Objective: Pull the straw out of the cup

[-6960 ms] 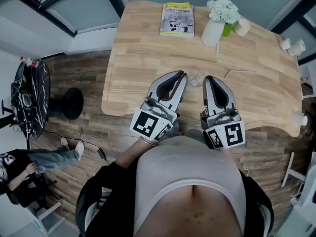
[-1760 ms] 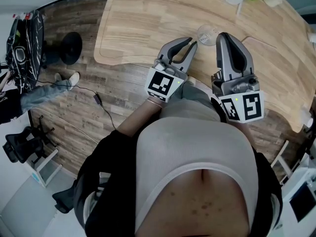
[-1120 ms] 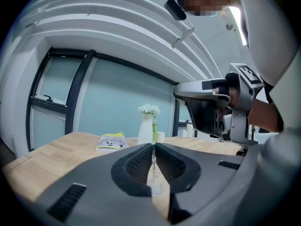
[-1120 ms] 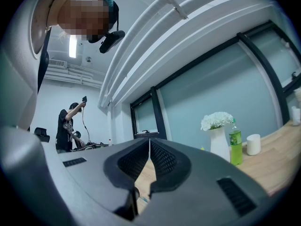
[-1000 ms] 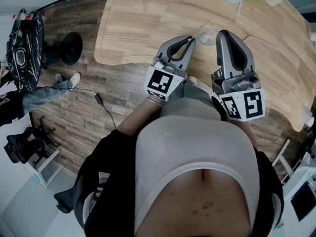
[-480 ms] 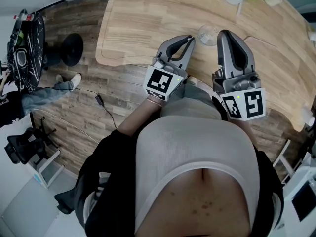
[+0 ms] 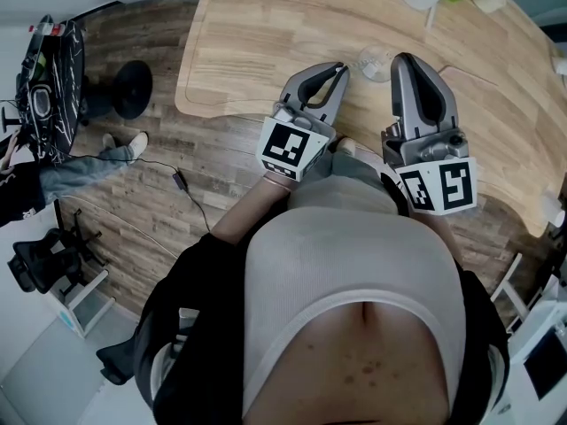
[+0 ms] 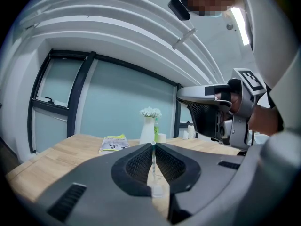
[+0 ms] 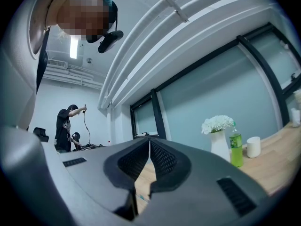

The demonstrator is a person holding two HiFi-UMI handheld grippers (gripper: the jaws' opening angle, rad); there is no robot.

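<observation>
Cup (image 7: 373, 59) parked between the gripper tips
Left gripper (image 7: 343, 68) and right gripper (image 7: 404, 58) both have jaws pinched together.

**Matt plastic, pale wood**

The worktop (image 7: 257, 34) is light wood with a satin finish and fine grain. The floor (image 7: 204, 175) is greyer, rougher-looking plank. The left hand-held gripper (image 7: 341, 67) and right hand-held gripper (image 7: 406, 58) are matt grey plastic with black mesh-textured pads (image 8: 138, 166). The cup (image 7: 374, 60) is clear and glossy.

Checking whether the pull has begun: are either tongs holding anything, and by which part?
Nothing is held. The left tongs and right tongs are both shut with nothing between them; the cup stands apart from both.
</observation>
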